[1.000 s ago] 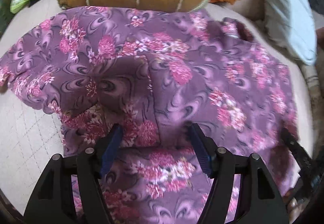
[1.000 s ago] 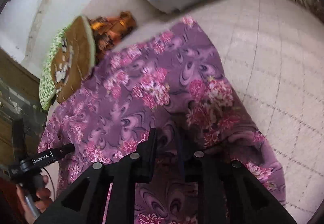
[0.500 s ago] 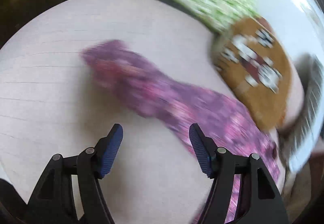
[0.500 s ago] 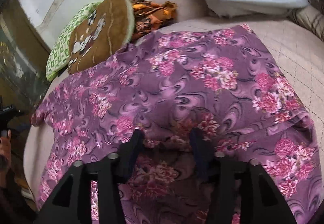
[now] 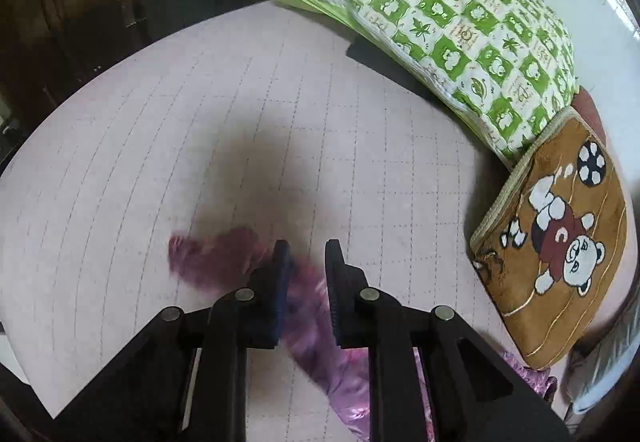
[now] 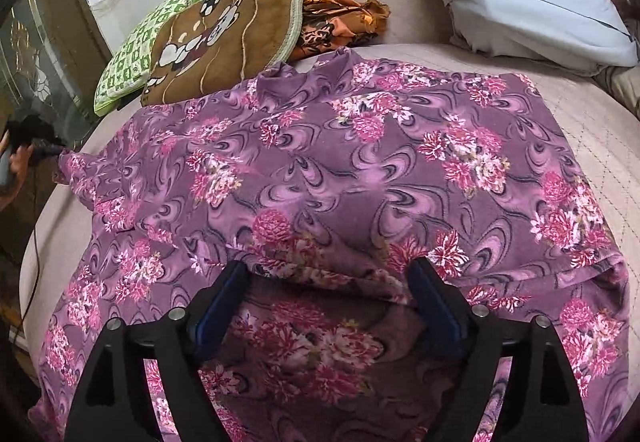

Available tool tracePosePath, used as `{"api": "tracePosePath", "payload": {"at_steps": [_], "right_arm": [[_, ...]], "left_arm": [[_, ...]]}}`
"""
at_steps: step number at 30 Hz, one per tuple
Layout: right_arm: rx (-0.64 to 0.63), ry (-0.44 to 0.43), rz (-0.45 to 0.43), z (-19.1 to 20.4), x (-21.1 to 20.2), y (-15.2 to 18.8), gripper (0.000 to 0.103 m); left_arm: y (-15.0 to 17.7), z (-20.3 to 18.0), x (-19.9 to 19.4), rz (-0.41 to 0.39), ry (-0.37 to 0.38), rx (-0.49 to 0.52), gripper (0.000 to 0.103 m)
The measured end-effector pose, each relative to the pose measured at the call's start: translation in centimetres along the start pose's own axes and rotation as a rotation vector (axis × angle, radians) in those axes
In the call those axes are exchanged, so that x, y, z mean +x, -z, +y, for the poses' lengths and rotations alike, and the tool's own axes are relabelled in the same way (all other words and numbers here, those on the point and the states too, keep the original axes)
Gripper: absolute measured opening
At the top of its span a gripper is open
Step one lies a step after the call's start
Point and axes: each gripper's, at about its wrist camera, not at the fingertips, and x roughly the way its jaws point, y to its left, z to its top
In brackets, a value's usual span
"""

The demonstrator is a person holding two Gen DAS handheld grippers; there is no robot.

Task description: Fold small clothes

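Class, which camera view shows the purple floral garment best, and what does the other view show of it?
The right wrist view: the purple floral garment lies spread across the bed, its whole pattern sharp. The left wrist view shows only a blurred strip of it, running between the narrowed jaws of the left gripper.

Two black hand-held grippers with blue finger pads

Left gripper (image 5: pixel 306 262) and right gripper (image 6: pixel 326 282) share black angular linkage arms, round silver pivot screws behind the fingers, and ribbed dark-blue pads (image 6: pixel 218 306) lining the inner faces.
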Motion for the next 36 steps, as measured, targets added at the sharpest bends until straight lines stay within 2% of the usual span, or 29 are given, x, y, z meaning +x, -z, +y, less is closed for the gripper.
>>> {"api": "tracePosePath", "payload": {"at_steps": [1,3,4,5,7,10,12,14,16,18,19,20,24,28,30,34,36], "right_arm": [[-0.002,-0.001,0.000,0.0,0.0,0.0,0.087],[-0.005,-0.007,-0.001,0.0,0.0,0.1,0.089],[-0.007,-0.011,-0.001,0.0,0.1,0.1,0.090],[-0.009,-0.015,-0.002,0.0,0.1,0.1,0.091],[-0.010,-0.018,-0.003,0.0,0.1,0.1,0.092],[-0.008,-0.023,-0.006,0.1,0.2,0.0,0.092],[-0.009,-0.022,-0.005,0.1,0.2,0.0,0.092],[-0.012,-0.019,-0.004,0.1,0.2,0.0,0.092],[-0.016,-0.012,-0.001,0.2,0.2,-0.1,0.092],[-0.021,-0.008,0.001,0.3,0.3,-0.1,0.092],[-0.022,-0.006,0.002,0.3,0.3,0.0,0.092],[-0.023,-0.005,0.002,0.3,0.3,0.0,0.092],[-0.022,-0.005,0.001,0.3,0.2,0.0,0.092],[-0.018,-0.012,-0.001,0.2,0.2,0.0,0.092],[-0.016,-0.018,-0.001,0.2,0.3,0.0,0.093],[-0.015,-0.028,-0.003,0.1,0.3,0.0,0.094],[-0.013,-0.031,-0.005,0.0,0.3,0.0,0.094]], "left_arm": [[-0.1,0.5,-0.3,-0.007,0.028,-0.009,0.015],[0.0,2.6,-1.7,-0.040,0.092,-0.014,0.027],[0.5,3.8,-2.4,-0.054,0.119,-0.020,0.042],[0.8,4.1,-2.4,-0.065,0.136,-0.028,0.051],[2.9,6.4,-3.2,-0.072,0.182,-0.045,0.052],[6.3,9.0,-2.4,-0.024,0.257,-0.099,0.052],[8.5,10.0,-1.1,0.008,0.293,-0.153,0.052],[9.7,10.2,0.6,0.031,0.298,-0.204,0.052],[9.8,9.7,1.8,0.032,0.304,-0.247,0.051],[8.6,8.2,1.9,-0.023,0.300,-0.250,0.043],[7.8,7.3,2.2,-0.022,0.316,-0.236,0.019],[7.3,6.8,2.6,-0.013,0.313,-0.229,0.006],[5.0,3.8,3.1,-0.031,0.223,-0.177,0.005],[4.3,2.3,1.3,-0.064,0.163,-0.118,0.003],[4.5,2.3,-0.4,-0.093,0.143,-0.094,0.003],[5.4,1.7,-6.0,-0.213,0.099,0.001,0.003],[6.0,0.6,-8.7,-0.270,0.109,0.059,0.003]]}}
